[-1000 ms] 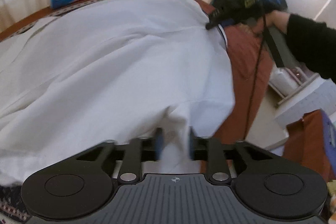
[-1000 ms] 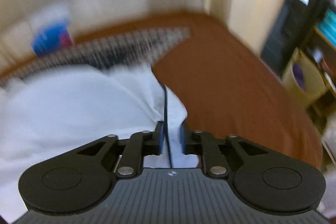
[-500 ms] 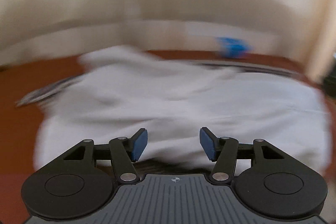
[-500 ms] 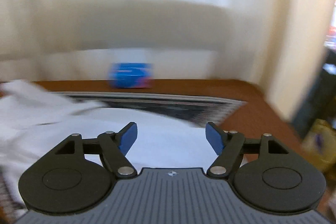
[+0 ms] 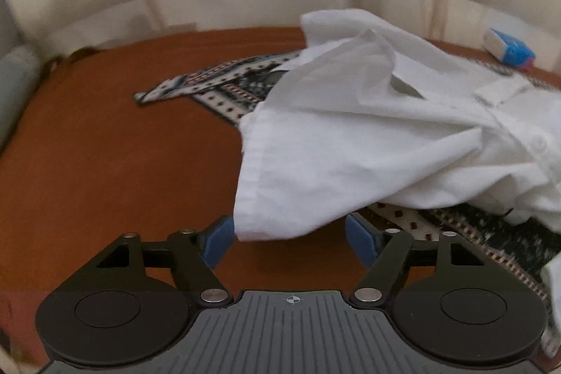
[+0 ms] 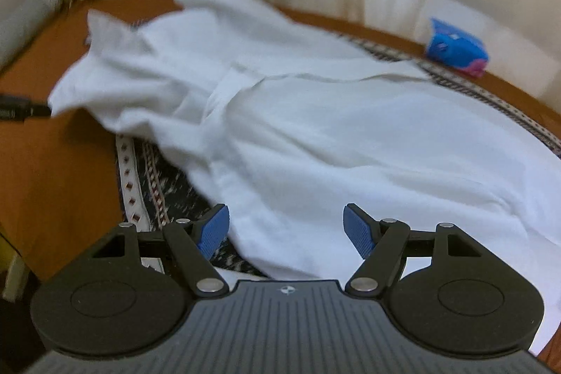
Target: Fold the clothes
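Left hand-held gripper (image 5: 289, 239) opening around a white shirt (image 5: 385, 142) hem, right hand-held gripper (image 6: 285, 232) released above rumpled cotton, patterned knit sweater (image 5: 228, 83) beneath, rust-brown bed (image 5: 105, 163).

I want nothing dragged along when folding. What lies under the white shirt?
Under the crumpled white cotton shirt lies a dark patterned cloth with white dotted borders, on the orange-brown surface. Its middle is covered.
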Demonstrator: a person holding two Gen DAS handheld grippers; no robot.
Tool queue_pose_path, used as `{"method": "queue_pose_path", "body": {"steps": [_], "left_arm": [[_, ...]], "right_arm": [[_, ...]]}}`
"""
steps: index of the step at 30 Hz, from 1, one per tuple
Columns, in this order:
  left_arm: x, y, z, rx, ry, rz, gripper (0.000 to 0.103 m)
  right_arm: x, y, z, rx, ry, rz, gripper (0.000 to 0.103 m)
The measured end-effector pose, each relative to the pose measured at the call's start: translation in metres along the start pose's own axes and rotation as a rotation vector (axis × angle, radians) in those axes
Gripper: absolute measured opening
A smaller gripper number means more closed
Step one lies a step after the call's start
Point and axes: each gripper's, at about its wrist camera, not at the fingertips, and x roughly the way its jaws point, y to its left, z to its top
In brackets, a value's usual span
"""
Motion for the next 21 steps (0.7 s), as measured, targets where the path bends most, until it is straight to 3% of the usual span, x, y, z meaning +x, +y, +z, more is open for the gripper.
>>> {"method": "queue_pose_path", "body": {"steps": [4,8,12,17,21], "left_arm": [[0.02,0.01,0.005,0.036,-0.002,-0.063,0.079],[0.033,0.02,0.018,0.032,0.02,-0.168,0.042],[0.04,0.022,0.035,0.078,0.01,-0.232,0.007],[0.035,0.034,0.072,0.063,-0.069,-0.28,0.0],[0.029,0.042,0.103,0.044,-0.146,-0.276,0.0]], "right_arm": [[0.004,0.014,-0.006,0.009,0.069,-0.029,0.076],[0.008,0.021,-0.022,0.113,0.136,-0.054,0.076],[0.01,0.02,-0.043,0.234,0.153,-0.203,0.076],[-0.016,-0.002,-0.066,0.451,0.095,-0.438,0.076],[-0.03,-0.02,-0.09,0.669,0.064,-0.497,0.077]]}}
